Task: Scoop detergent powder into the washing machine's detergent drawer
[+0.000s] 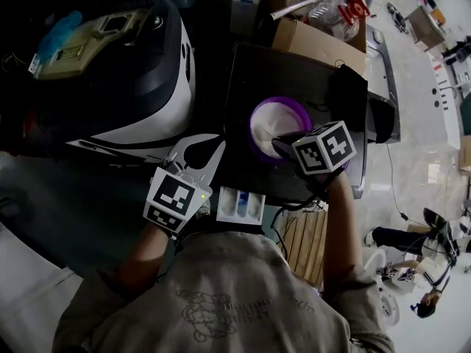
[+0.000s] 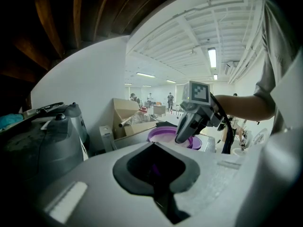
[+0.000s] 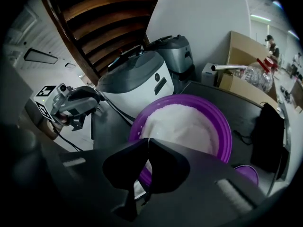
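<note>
Now, left gripper [image 2: 154,144] jaws closed, right gripper [image 3: 148,140] jaws closed, over powder [image 3: 182,124] in bowl [image 3: 223,131].

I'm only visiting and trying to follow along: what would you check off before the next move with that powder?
1. Powder in the purple bowl: ok, well filled.
2. Detergent drawer pulled open: ok, its compartments show.
3. Right gripper at the bowl: ok, jaws together at the tips above its near rim.
4. Scoop in those jaws: cannot tell; a small purple thing lies beside the bowl.
5. Left gripper clear of the bowl: ok, jaws together, off to one side.
</note>
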`<state>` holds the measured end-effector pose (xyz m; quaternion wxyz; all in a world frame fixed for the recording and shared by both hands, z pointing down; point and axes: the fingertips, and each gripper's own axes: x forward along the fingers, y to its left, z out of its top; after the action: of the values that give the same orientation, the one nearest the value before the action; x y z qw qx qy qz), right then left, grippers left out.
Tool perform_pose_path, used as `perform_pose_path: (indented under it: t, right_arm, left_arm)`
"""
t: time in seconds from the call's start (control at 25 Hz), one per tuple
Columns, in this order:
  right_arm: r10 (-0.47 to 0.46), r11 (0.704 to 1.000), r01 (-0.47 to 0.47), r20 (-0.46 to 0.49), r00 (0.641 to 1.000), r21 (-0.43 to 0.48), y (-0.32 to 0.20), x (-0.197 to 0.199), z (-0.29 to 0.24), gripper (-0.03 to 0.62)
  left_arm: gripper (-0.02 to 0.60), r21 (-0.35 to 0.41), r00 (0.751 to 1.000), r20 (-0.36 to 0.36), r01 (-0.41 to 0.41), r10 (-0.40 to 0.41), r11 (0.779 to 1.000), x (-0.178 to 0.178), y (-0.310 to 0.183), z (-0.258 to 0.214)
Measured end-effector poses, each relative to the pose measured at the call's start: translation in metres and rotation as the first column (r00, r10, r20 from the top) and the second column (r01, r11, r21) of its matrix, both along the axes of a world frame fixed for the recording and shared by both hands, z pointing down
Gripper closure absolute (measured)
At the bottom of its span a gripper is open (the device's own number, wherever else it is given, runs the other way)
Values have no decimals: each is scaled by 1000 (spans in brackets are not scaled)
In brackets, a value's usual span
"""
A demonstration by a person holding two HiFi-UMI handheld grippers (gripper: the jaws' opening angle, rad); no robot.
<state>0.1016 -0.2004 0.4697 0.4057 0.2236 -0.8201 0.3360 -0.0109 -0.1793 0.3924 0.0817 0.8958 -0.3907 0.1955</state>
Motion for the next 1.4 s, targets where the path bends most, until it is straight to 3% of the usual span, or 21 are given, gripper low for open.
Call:
perform_pose_path:
  t: [0.36,0.76,1.2,1.32,1.4]
  right_arm:
    - [75,994,-64,141,987,-86,1,-3,-6,562]
    - [218,971,-175,305,927,-163,-3,2,-19,562]
    - [418,908,-351,442,793,-229,-10,18,-31,563]
    - [471,882,-395,477,742,-256,-12,24,-33,563]
    - [487,873,-398,538,688,-281,-13,21,-41,563]
  left_arm:
    - [581,2,1000,-6,4,-4,1000,-1,2,1]
    - [581,-8,1000,-5,-3,3,1000,2,9,5]
    - [581,-6,1000,1,-22,22,1000,7,13,3]
    - [581,-4,1000,4,-26,26,1000,7,13,2]
    - [581,-2,1000,6,-29,29,1000,7,13,1]
